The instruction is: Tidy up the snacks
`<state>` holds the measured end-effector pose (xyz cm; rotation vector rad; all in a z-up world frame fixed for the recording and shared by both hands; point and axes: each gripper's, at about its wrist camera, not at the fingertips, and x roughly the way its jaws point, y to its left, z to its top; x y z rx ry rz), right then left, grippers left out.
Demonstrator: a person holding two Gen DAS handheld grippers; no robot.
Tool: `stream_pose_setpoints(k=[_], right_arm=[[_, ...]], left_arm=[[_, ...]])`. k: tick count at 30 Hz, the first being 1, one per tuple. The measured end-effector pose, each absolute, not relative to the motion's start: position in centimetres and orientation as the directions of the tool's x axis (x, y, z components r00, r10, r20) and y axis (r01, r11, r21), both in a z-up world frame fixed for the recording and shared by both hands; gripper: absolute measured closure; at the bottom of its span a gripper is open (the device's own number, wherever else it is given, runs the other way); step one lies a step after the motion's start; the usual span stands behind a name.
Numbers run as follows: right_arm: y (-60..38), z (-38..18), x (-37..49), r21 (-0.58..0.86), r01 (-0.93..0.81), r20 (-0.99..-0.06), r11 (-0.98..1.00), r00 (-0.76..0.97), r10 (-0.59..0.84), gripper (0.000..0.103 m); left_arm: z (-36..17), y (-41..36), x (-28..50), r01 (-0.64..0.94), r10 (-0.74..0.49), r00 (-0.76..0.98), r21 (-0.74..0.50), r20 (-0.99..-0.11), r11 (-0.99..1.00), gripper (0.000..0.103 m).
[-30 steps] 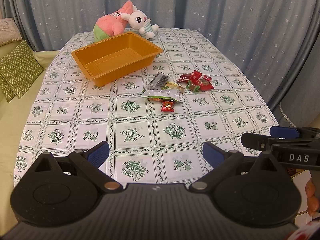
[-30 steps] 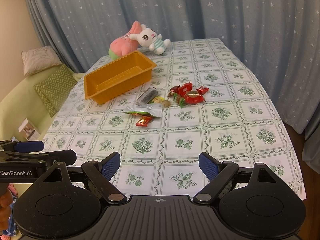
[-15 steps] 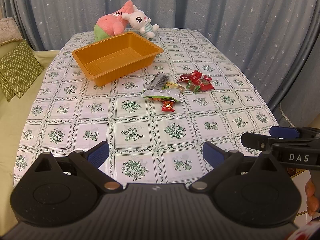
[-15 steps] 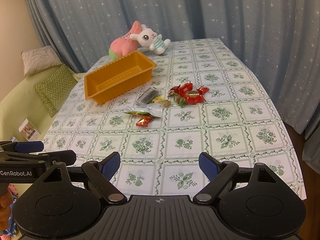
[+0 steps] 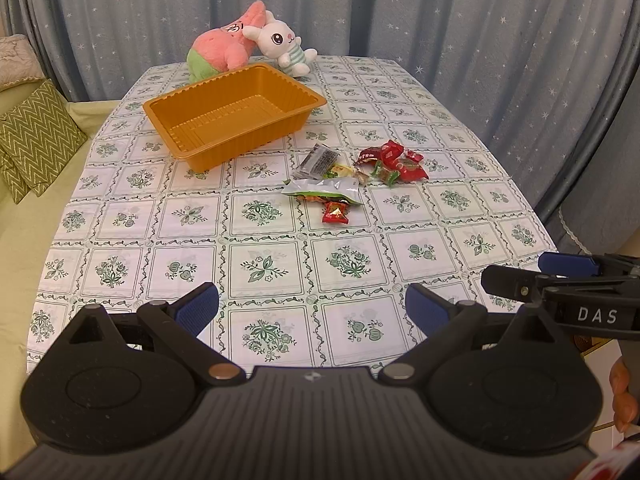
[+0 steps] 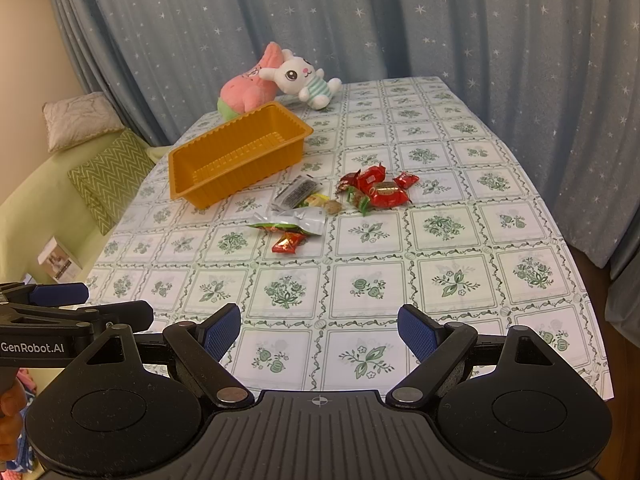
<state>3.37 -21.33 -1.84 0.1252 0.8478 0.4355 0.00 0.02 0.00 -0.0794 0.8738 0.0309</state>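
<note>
Blue star-print curtains hang all around behind the table, which has a white cloth with green floral squares on it. Over at the far left of the cloth sits my orange tray, nothing in it, with a pink plush and a white bunny plush lying just behind it. All the snacks are in a loose pile near the middle of the table, just right of the tray: a dark packet, a silver-green pouch with a small red candy right at its near edge, and a bunch of red wrapped candies on the right side. I've got my left gripper hovering over the near edge of the table, fingers spread wide with nothing between them, and my right gripper is the same, wide apart and holding nothing, well short of the snacks. Off to the left there's a green zigzag cushion on a pale green couch.
</note>
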Motion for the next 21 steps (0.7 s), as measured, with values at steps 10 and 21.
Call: stream_pose_setpoints(k=[10,21], right_arm=[[-21.29,-1.85,3.33,0.278,-0.322,-0.698,0.905,0.580,0.421,0.018],[-21.11,-1.97,3.28,0.280,-0.322,-0.699,0.904,0.578,0.422,0.018]], left_arm=[[0.00,0.02,0.00,-0.060,-0.006,0.641,-0.057,-0.767,0.997,0.004],[0.00,0.01,0.01,-0.060,-0.006,0.641,-0.058,-0.767,0.997,0.004]])
